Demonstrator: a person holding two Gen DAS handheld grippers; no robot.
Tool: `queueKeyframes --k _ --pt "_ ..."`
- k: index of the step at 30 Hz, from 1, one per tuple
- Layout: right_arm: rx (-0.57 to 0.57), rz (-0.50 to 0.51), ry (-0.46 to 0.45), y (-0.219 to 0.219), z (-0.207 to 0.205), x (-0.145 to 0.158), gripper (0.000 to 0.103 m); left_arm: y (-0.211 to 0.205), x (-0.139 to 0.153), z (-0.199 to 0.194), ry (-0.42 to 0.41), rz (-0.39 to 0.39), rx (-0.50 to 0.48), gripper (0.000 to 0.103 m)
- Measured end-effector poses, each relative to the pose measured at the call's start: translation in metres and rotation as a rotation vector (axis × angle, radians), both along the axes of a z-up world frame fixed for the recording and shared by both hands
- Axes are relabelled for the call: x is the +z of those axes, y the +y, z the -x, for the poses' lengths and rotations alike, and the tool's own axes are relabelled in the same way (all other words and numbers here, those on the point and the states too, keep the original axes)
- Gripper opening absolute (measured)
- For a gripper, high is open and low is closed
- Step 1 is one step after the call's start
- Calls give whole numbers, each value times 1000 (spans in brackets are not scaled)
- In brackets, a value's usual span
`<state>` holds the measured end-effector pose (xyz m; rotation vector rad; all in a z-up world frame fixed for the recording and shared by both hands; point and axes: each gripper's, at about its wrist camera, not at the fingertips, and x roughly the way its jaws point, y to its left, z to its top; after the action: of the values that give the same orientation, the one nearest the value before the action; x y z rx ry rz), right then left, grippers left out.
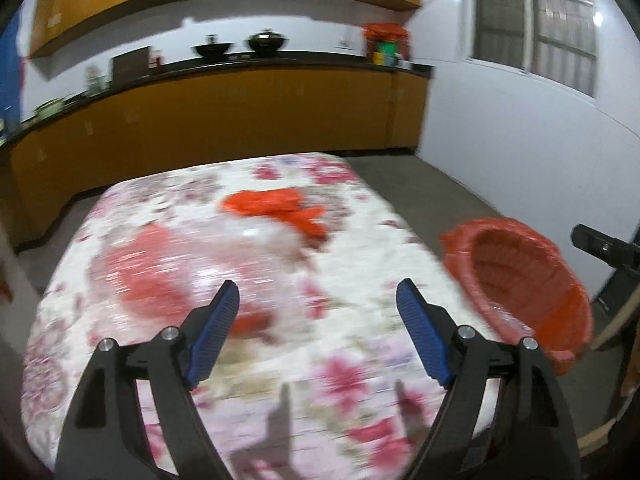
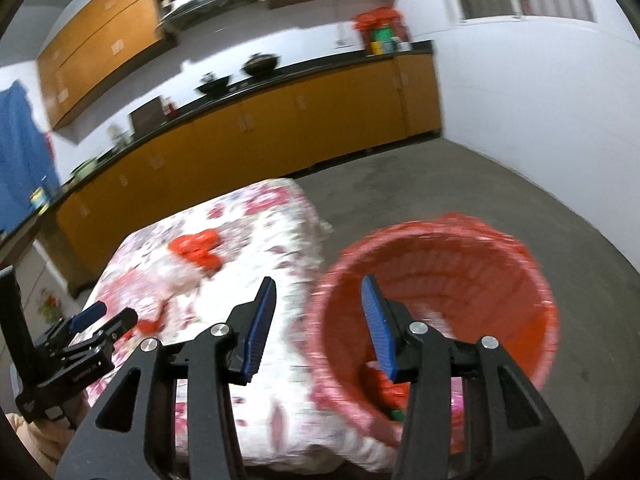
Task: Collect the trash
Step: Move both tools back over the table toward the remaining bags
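Note:
A crumpled orange plastic bag (image 1: 276, 208) (image 2: 196, 250) lies toward the far side of the table with the floral cloth (image 1: 360, 264). Nearer, a clear plastic bag with something red inside (image 1: 160, 276) lies blurred, and a small red scrap (image 1: 250, 322) sits beside it. My left gripper (image 1: 318, 296) hovers open over the cloth, nothing between its blue pads. The red woven basket (image 2: 440, 264) (image 1: 520, 276) stands off the table's right edge, with trash (image 2: 394, 396) in its bottom. Over its near rim my right gripper (image 2: 320, 284) is open and empty.
Orange cabinets under a dark counter (image 1: 240, 64) run along the far wall, with woks and boxes on top. Bare grey floor (image 2: 440, 184) lies beyond the table and basket. My left gripper (image 2: 114, 314) shows at the left edge of the right wrist view.

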<state>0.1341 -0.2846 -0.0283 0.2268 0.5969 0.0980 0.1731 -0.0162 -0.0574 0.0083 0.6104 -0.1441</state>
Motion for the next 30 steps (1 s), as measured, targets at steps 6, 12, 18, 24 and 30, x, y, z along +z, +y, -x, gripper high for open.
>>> queueKeyframes --k 6,12,18,24,30 --pt "164 0 9 67 -21 3 46 71 -1 17 -34 -35 178 79" --pt "351 18 27 155 -57 2 45 134 -3 38 -28 4 329 79" --pt "471 72 106 231 -94 -23 42 171 -10 58 -16 34 400 79" --pt "451 126 203 269 -126 -50 42 196 -18 66 4 65 439 79" --pt "457 176 232 273 -124 -63 14 214 -26 67 22 97 467 79"
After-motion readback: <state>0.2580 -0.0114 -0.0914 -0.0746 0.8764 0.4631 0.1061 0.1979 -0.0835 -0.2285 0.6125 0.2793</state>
